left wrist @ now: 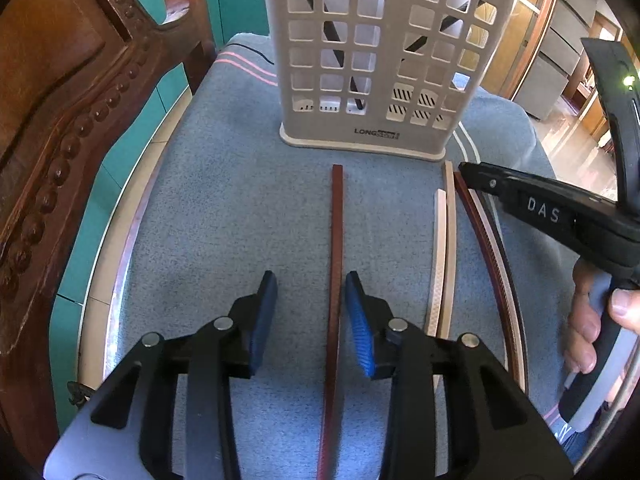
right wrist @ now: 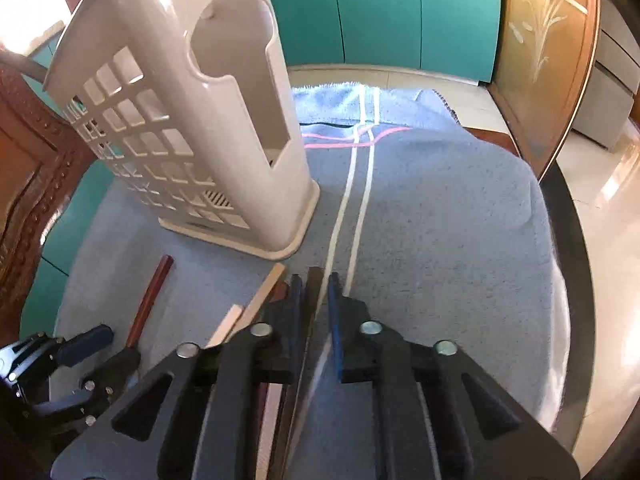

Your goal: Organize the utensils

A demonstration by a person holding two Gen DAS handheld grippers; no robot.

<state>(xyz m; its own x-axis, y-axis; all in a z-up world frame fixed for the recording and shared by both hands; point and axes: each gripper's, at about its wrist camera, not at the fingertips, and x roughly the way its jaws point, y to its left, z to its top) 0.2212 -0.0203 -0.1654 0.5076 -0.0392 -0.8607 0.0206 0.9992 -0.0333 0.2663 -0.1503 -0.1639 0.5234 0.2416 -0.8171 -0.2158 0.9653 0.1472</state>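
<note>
Left gripper (left wrist: 311, 320) released, fingers (left wrist: 362, 332) apart over a reddish-brown chopstick (left wrist: 337, 240) that lies flat on the blue towel (left wrist: 224, 208), closer to the right pad, not pressed. Right gripper (right wrist: 316, 320) nearly clenched on a dark brown chopstick (right wrist: 314, 292). Two pale wooden chopsticks (left wrist: 444, 256) lie side by side between the grippers. Beige perforated utensil holder (left wrist: 380, 60) stands upright just beyond the stick tips; black sticks inside.
</note>
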